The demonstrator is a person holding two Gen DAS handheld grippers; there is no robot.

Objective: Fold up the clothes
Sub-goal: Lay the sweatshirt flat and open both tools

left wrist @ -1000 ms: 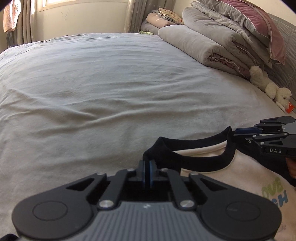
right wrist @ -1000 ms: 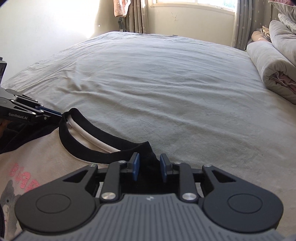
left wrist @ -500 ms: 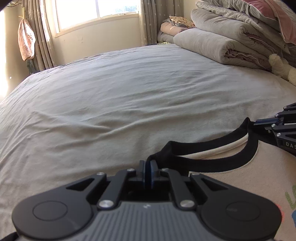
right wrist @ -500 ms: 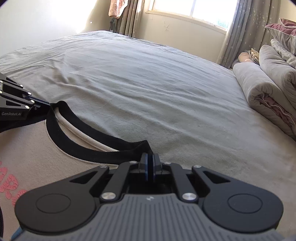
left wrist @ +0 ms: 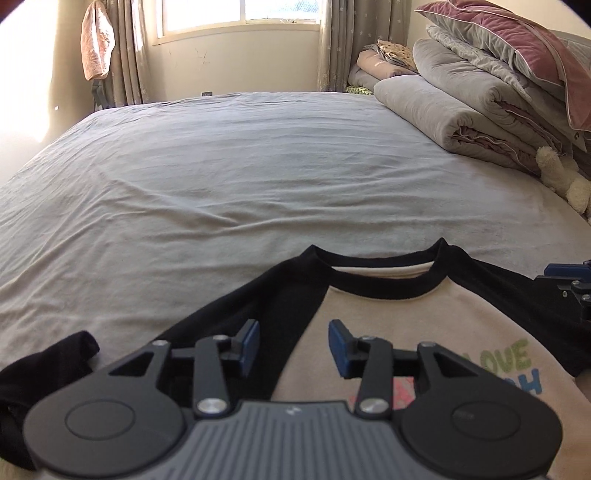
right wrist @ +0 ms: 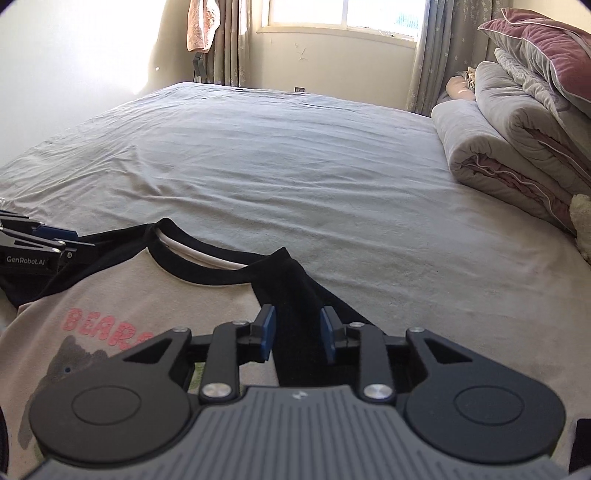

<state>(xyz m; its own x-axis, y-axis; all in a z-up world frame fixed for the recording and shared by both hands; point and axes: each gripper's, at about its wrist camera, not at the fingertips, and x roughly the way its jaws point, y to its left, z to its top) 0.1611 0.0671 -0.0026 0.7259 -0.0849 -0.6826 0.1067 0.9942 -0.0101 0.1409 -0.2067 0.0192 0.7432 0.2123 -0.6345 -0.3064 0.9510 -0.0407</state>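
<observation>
Raglan tee point(left wrist: 399, 317) limp and light on bed point(left wrist: 258, 177); left tool point(left wrist: 291, 349) and right tool point(right wrist: 297, 334) opening, pinching nothing; regrip near black collar point(left wrist: 384, 286)

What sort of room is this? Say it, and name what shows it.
A bedroom, most likely in a home. A wide bed with a grey sheet fills the view, folded quilts and a pillow are stacked along its side, and a curtained window stands behind it.

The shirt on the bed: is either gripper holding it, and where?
Neither. The left gripper and right gripper are opening over the shoulders of the shirt, their pads clear of the cloth.
</observation>
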